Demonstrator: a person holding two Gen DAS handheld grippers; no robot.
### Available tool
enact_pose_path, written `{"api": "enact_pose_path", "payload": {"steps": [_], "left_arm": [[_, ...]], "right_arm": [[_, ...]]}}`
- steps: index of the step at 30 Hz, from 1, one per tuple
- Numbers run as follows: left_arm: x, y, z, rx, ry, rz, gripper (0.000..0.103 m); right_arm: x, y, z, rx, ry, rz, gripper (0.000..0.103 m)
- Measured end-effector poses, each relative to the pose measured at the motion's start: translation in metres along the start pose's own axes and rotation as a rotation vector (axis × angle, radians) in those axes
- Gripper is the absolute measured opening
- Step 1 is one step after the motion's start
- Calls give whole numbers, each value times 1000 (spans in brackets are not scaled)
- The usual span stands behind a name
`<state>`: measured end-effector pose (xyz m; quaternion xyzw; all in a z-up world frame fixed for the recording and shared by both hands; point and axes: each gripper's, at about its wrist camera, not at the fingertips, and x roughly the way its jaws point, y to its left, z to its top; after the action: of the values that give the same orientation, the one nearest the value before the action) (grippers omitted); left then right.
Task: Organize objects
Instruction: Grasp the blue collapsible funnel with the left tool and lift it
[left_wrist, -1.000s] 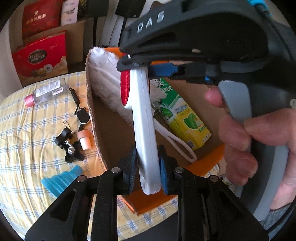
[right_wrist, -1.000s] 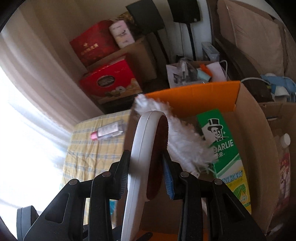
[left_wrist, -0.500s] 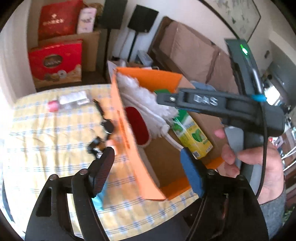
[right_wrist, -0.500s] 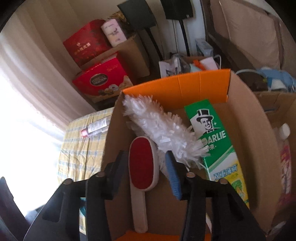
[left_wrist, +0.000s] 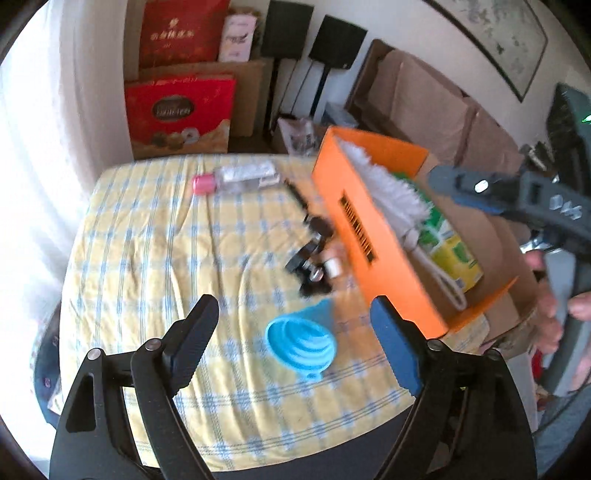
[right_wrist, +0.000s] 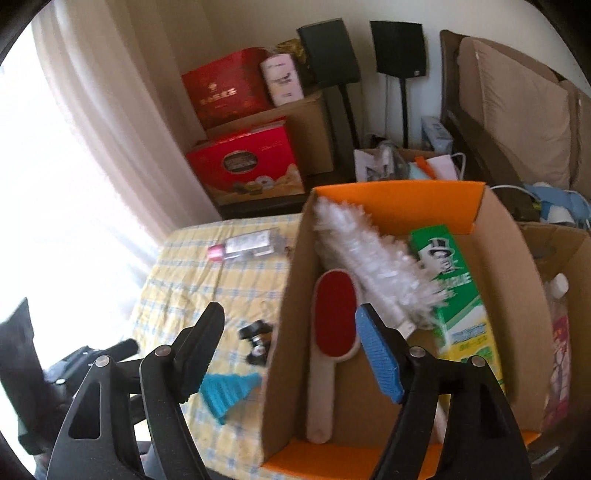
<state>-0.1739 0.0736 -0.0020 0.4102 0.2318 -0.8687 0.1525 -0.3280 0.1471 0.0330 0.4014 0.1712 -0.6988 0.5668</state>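
Note:
The orange cardboard box (left_wrist: 365, 236) (right_wrist: 288, 317) stands on the yellow checked table. Inside it lie a red and white lint brush (right_wrist: 334, 325), a white duster (right_wrist: 373, 258) (left_wrist: 388, 188) and a green toothpaste carton (right_wrist: 454, 288) (left_wrist: 450, 243). My left gripper (left_wrist: 295, 336) is open and empty above a blue folding funnel (left_wrist: 301, 343) on the table left of the box. My right gripper (right_wrist: 291, 347) is open and empty over the box's left wall, above the brush.
On the table left of the box lie a clear bottle with a pink cap (left_wrist: 236, 177) (right_wrist: 247, 245), a black clip and lanyard with small parts (left_wrist: 312, 254) (right_wrist: 256, 339). Red gift boxes (left_wrist: 181, 110) and speakers stand behind. A sofa (right_wrist: 517, 122) is at the right.
Both grippers were shut on the lint brush a second ago. They let it go into the box, opened wide and pulled back; the left one swung left over the funnel.

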Motion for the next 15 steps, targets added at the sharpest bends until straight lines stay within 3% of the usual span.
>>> {"api": "enact_pose_path", "payload": {"steps": [6,15], "left_arm": [[22,13,-17,-29,36,-58,82],[47,11,-22,0,42,-42,83]], "right_arm": [[6,17,-9,-29,14,20,76],[7,34,-17,-65,27,43,76]]}}
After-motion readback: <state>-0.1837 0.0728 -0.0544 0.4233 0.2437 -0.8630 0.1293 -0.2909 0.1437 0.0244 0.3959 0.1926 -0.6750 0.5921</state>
